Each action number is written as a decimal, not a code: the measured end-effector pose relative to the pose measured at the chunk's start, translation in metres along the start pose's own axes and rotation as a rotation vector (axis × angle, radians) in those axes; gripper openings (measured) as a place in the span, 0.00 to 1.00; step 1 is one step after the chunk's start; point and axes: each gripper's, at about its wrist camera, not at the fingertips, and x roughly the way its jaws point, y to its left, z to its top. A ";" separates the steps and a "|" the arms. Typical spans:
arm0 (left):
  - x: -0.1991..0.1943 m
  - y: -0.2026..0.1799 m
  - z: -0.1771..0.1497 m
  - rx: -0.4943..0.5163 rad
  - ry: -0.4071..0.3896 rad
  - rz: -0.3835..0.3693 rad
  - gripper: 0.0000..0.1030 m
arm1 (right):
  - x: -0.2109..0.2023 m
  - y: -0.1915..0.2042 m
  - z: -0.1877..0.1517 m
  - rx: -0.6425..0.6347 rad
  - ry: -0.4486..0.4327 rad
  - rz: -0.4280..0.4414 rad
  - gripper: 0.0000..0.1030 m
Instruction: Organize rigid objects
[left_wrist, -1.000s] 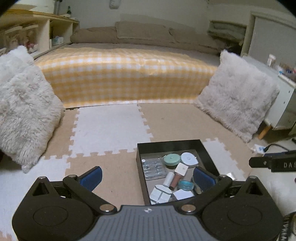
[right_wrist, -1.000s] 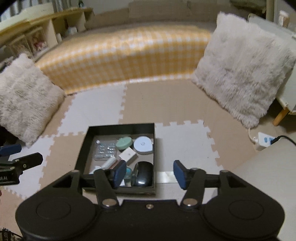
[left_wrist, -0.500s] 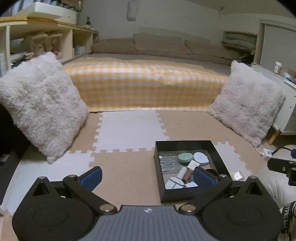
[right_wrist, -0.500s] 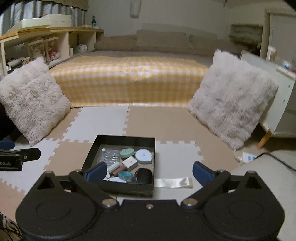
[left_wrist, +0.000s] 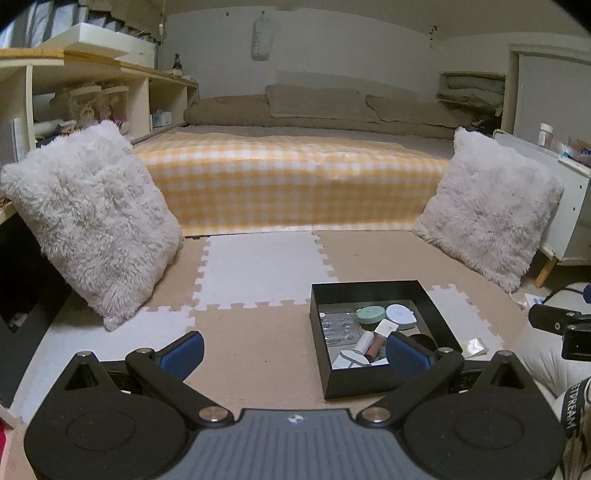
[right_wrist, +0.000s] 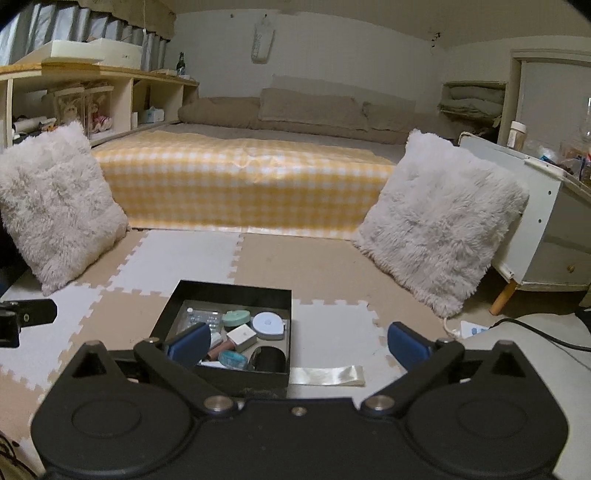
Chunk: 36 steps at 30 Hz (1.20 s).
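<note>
Hovering: both grippers above the floor mat (right_wrist: 314, 273)
Left gripper (left_wrist: 294, 349): jaws wide, empty
Right gripper (right_wrist: 299, 341): jaws wide, empty
Box (right_wrist: 236, 291): black, full of small items

The left tool (left_wrist: 293, 352) is spread wide, its blue pads (left_wrist: 183, 350) gripping nothing, and it points slightly downward. The right tool (right_wrist: 297, 343) stands equally wide and empty, tilted down alike, to its right.
</note>
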 end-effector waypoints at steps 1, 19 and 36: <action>0.000 -0.001 -0.001 0.004 -0.001 0.004 1.00 | 0.000 0.001 -0.001 -0.001 0.003 0.000 1.00; 0.004 -0.005 -0.006 -0.003 -0.007 0.024 1.00 | 0.000 -0.002 -0.005 0.022 -0.010 0.035 1.00; 0.002 -0.004 -0.006 -0.006 -0.007 0.020 1.00 | 0.000 -0.002 -0.005 0.022 -0.010 0.035 1.00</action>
